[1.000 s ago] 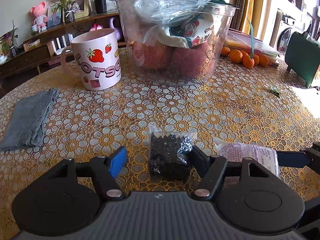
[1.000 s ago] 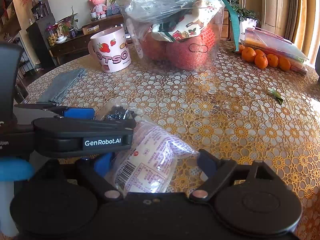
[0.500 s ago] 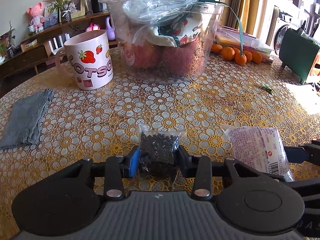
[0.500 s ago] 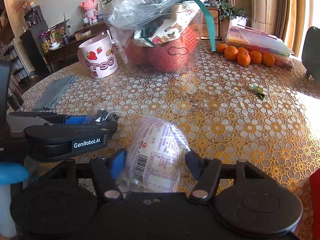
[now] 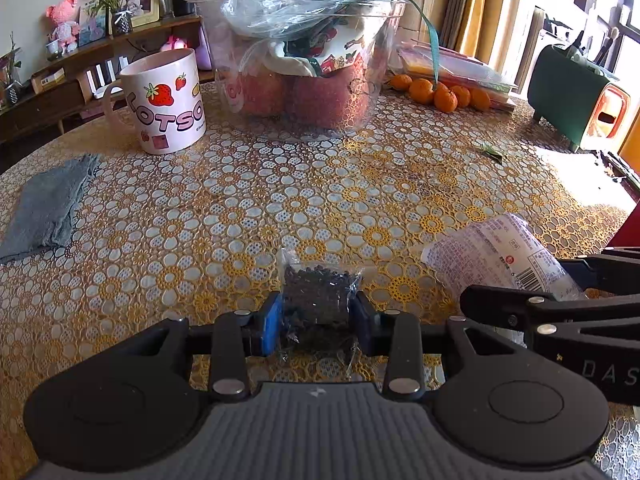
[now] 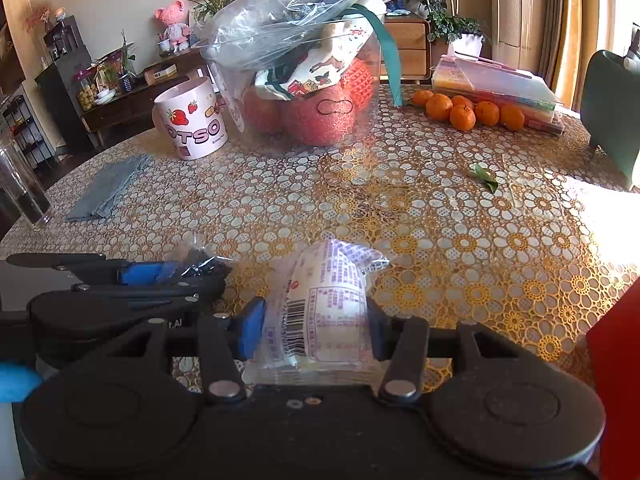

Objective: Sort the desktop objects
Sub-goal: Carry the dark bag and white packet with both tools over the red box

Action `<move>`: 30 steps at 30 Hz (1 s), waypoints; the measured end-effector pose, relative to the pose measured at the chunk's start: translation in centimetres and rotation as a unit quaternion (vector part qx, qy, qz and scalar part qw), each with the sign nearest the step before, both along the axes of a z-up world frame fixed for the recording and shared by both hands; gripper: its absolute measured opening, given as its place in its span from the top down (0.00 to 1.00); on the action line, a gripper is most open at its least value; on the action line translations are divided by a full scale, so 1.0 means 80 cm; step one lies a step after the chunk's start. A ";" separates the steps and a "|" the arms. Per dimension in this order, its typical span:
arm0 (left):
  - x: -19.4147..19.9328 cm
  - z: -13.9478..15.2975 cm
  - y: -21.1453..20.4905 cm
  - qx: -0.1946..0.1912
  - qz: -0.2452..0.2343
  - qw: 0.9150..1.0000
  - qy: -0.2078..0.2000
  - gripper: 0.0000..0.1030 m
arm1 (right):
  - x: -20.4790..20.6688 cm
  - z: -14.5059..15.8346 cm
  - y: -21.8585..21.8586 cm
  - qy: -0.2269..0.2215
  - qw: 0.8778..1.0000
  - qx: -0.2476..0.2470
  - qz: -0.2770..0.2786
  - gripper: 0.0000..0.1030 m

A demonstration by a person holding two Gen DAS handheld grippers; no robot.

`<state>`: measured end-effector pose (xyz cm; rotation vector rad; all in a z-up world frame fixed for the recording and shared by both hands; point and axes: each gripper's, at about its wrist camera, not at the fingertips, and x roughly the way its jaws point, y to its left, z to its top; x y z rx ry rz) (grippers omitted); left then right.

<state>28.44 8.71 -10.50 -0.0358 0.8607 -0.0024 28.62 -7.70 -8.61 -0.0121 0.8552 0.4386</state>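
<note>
**Both grippers clamped on small packets at the near edge of the table**

The left wrist view looks down the left gripper [image 5: 316, 320], whose fingers press both sides of a small clear bag of dark bits [image 5: 319, 296]; the jaws stand narrow with the bag pinched between them. Only this view shows the green box with an orange end [image 5: 576, 108] at the far right of the table [image 5: 280, 200].

The right wrist view looks down the right gripper [image 6: 316, 324]. Its jaws have just been closing, and its pads now bear on the sides of a white printed packet with a barcode [image 6: 320, 304]. Only this view shows a clear glass [image 6: 20, 188] at the table's left edge and a potted plant [image 6: 440, 12] behind.

Both views share the pink strawberry mug [image 5: 164, 100], the clear tub stuffed with bags and red fruit [image 5: 308, 60], the grey cloth [image 5: 44, 204], the oranges [image 6: 464, 112] and a green leaf [image 6: 486, 178].

Each gripper tilts downward toward the table. They lie side by side, the left one's black fingers crossing the lower left of the right view, the right one's the lower right of the left view.
</note>
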 end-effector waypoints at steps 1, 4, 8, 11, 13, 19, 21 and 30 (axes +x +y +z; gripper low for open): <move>-0.005 0.001 -0.002 -0.001 0.000 1.000 0.001 0.65 | -0.002 0.001 -0.002 0.000 1.000 0.002 0.000 0.52; -0.019 0.007 -0.006 -0.007 -0.002 1.000 0.001 0.65 | -0.010 0.008 -0.012 0.001 1.000 0.009 -0.006 0.52; -0.039 0.020 -0.018 -0.011 -0.009 1.000 -0.003 0.65 | -0.025 0.016 -0.026 0.000 1.000 0.016 -0.010 0.52; -0.054 0.034 -0.030 -0.003 -0.015 1.000 -0.011 0.65 | -0.042 0.023 -0.036 -0.004 1.000 0.019 -0.010 0.52; -0.063 0.044 -0.036 -0.006 -0.018 1.000 -0.015 0.65 | -0.053 0.029 -0.043 -0.006 1.000 0.023 -0.012 0.52; -0.096 0.080 -0.062 -0.008 -0.030 0.999 -0.038 0.65 | -0.084 0.053 -0.069 -0.020 0.999 0.038 -0.018 0.52; -0.107 0.090 -0.072 -0.010 -0.034 0.998 -0.044 0.65 | -0.094 0.061 -0.079 -0.025 0.998 0.044 -0.021 0.52; -0.146 0.130 -0.125 -0.023 -0.065 0.995 -0.069 0.65 | -0.143 0.101 -0.135 -0.054 0.995 0.066 -0.043 0.52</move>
